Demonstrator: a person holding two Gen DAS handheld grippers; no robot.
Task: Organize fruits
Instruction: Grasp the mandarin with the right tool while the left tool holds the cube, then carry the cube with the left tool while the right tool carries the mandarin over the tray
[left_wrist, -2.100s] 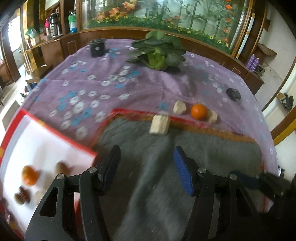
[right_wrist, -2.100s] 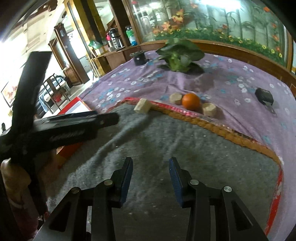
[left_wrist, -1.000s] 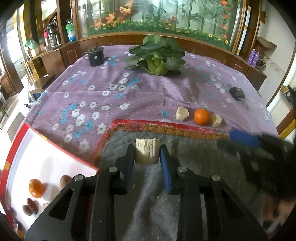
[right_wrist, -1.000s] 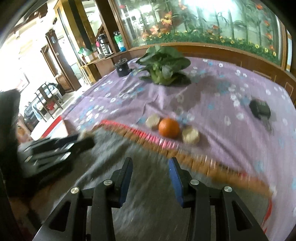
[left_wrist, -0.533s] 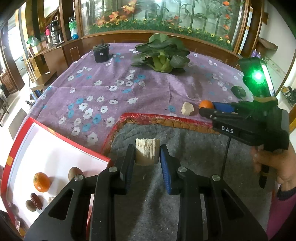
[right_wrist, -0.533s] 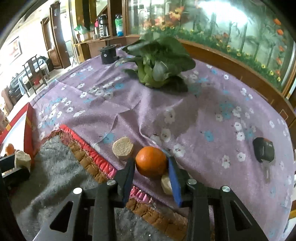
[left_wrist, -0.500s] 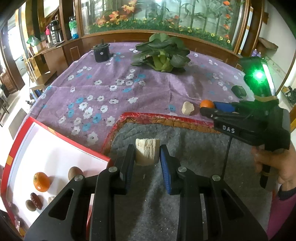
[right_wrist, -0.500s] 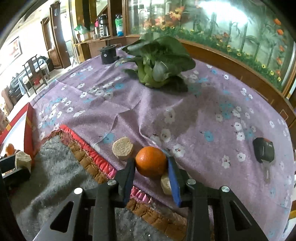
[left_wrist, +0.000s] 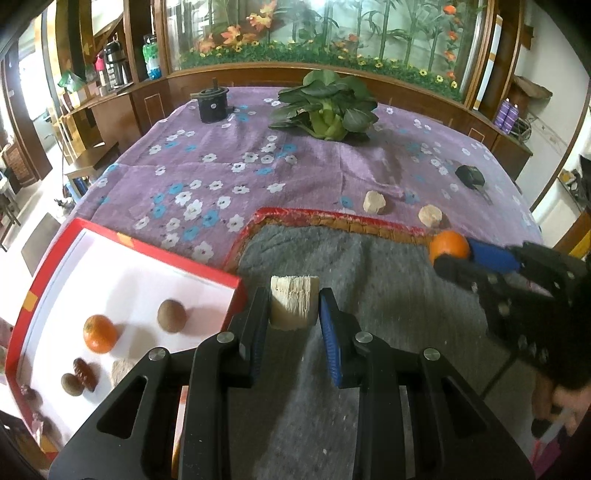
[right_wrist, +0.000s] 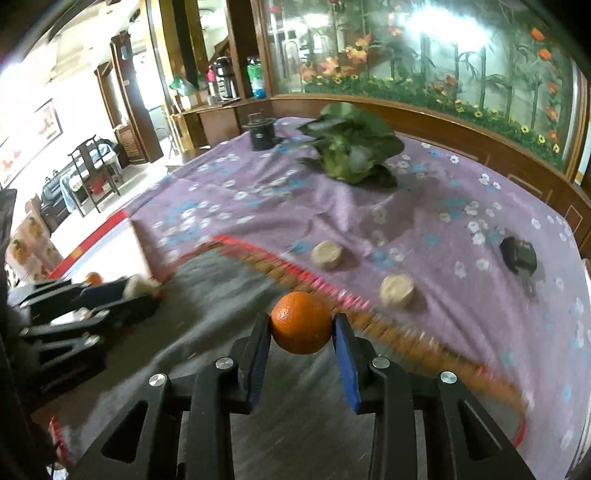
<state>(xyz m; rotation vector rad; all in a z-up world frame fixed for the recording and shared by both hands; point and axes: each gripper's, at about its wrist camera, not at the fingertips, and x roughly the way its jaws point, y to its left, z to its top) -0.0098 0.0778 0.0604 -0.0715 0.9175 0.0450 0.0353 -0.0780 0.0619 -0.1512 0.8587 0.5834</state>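
My left gripper (left_wrist: 293, 314) and my right gripper (right_wrist: 301, 334) are both of black plastic, with triangular holes in the frame and round silver screws on top. On each one, one pad is black and the other blue.

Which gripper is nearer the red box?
Left. The left gripper, holding a pale chunk, sits beside the red box; the right gripper, holding an orange, is farther right.
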